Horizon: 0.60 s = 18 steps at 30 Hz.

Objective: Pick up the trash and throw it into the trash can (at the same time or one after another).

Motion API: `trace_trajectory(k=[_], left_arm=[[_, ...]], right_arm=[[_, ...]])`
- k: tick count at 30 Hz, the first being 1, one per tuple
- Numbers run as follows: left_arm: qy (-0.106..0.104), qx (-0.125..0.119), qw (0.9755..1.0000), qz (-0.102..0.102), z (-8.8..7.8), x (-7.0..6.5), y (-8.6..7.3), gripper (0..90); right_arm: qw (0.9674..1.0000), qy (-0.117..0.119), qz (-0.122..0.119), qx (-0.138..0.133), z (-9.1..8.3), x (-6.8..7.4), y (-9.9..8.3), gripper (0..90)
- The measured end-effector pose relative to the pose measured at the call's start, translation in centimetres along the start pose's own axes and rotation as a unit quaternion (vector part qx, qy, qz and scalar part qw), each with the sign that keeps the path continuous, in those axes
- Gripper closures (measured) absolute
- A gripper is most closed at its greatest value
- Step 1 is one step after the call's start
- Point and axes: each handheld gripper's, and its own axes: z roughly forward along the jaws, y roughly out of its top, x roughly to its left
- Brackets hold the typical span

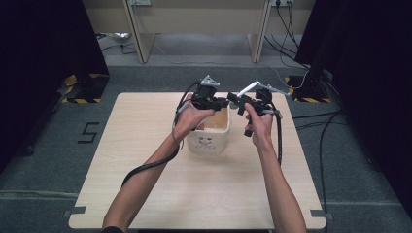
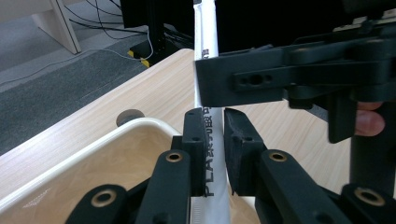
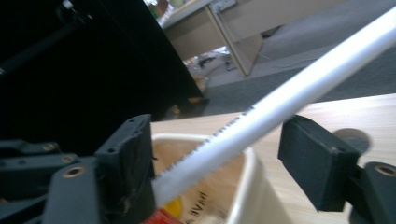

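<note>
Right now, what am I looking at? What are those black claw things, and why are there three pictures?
A person sits at a wooden table holding a squeeze tool with two black jaws in each hand. One picture is taken from above. The other two come from small cameras riding on each tool, looking along its jaws.

On the table stands a cream tub. Above it, the left gripper is shut on a long white paper wrapper with printed letters, probably a straw or chopsticks packet. The right gripper has its jaws apart on either side of the wrapper's other part. One jaw seems to touch it; the other stands clear, so it isn't squeezing yet.
</note>
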Motion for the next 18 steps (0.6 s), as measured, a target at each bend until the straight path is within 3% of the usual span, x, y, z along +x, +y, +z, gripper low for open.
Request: trace_trajectory(k=[2,12,18], left_arm=[[0.002,0.000,1.0000,-0.001,0.0,0.1,0.0,78.8],[0.005,-0.008,0.9999,-0.005,-0.5,0.5,0.1,78.8],[0.001,-0.016,0.9998,-0.009,-1.0,0.6,0.4,78.7]], right_arm=[[0.9998,0.012,0.013,-0.003,0.2,0.1,0.0,32.9],[0.9991,0.034,0.022,-0.014,0.7,0.9,0.2,63.2],[0.9969,0.059,0.041,-0.033,0.4,1.1,0.5,73.3]])
